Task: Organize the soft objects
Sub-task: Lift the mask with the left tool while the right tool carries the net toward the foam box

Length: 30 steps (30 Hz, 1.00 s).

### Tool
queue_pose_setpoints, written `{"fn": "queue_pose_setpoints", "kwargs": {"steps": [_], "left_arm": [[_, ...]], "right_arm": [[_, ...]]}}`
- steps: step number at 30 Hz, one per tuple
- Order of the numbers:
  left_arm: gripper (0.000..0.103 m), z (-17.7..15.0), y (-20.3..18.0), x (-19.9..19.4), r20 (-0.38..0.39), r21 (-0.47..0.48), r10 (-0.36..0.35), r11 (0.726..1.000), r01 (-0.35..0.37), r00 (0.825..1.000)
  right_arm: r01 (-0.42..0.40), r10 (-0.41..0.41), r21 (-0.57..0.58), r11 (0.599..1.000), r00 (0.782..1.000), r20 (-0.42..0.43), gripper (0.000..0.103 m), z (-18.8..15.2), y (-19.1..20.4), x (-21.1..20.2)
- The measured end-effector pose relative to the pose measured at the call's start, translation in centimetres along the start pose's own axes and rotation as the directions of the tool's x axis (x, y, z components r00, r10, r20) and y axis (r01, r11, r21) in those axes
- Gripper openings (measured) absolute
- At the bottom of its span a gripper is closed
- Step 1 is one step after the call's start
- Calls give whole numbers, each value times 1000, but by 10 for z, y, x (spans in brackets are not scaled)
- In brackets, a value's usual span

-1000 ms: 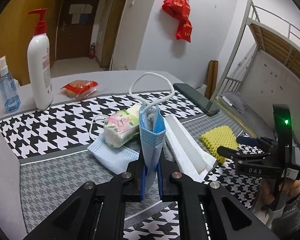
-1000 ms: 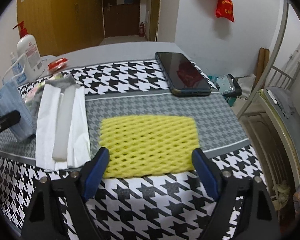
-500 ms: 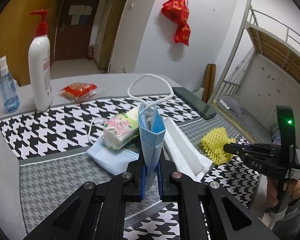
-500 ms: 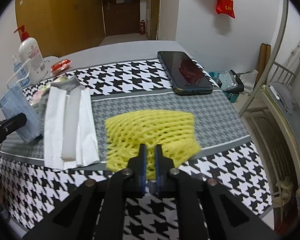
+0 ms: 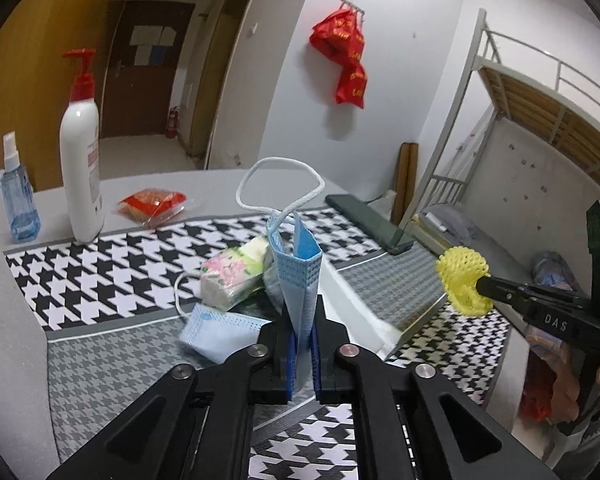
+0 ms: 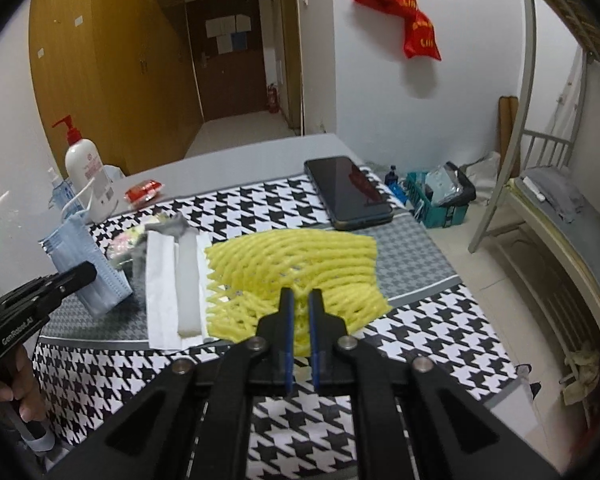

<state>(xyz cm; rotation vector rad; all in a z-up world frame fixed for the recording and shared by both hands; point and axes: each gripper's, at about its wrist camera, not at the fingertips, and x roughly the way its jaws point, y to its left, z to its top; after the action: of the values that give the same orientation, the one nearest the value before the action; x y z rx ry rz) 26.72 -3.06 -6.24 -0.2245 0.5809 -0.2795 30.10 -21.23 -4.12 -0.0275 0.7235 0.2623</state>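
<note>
My left gripper (image 5: 303, 330) is shut on a folded blue face mask (image 5: 300, 276), which stands upright with its white ear loop curling above. The same mask (image 6: 86, 264) shows at the left of the right wrist view. My right gripper (image 6: 299, 312) is shut on the near edge of a yellow foam net (image 6: 296, 264) and holds it above the houndstooth cloth (image 6: 420, 336). Seen from the left wrist, that net (image 5: 462, 278) hangs bunched at the right gripper's tip. A second blue mask (image 5: 220, 330), a flowered tissue pack (image 5: 232, 276) and a white foam strip on tissue (image 6: 186, 276) lie on the cloth.
A lotion pump bottle (image 5: 80, 168), a blue spray bottle (image 5: 18, 200) and a red snack packet (image 5: 152, 204) stand at the far left. A dark phone (image 6: 348, 192) lies at the far edge of the cloth. A metal bunk bed (image 6: 560, 208) stands to the right of the table.
My right gripper closed on the yellow net's near edge and raised it off the cloth. My left gripper rose a little with the blue mask in it.
</note>
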Motion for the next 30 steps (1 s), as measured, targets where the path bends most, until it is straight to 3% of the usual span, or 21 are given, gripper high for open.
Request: {"fn": "queue_pose_setpoints", "kwargs": {"steps": [9,24,30], "left_arm": [[4,7,-13,-40,89,48,-8,999,3,996],[4,33,-33,-84,178,89,52,994,-69,983],[4,37,-39,-95,209,129,105,983,-134,972]], "right_arm": [[-26,23,27,999,996,83,9,-2,2,-32],[-69,64,19,997,981,184,9,4,6,-67],[-85,81,5,996,967,241,9,6,12,-85]]}}
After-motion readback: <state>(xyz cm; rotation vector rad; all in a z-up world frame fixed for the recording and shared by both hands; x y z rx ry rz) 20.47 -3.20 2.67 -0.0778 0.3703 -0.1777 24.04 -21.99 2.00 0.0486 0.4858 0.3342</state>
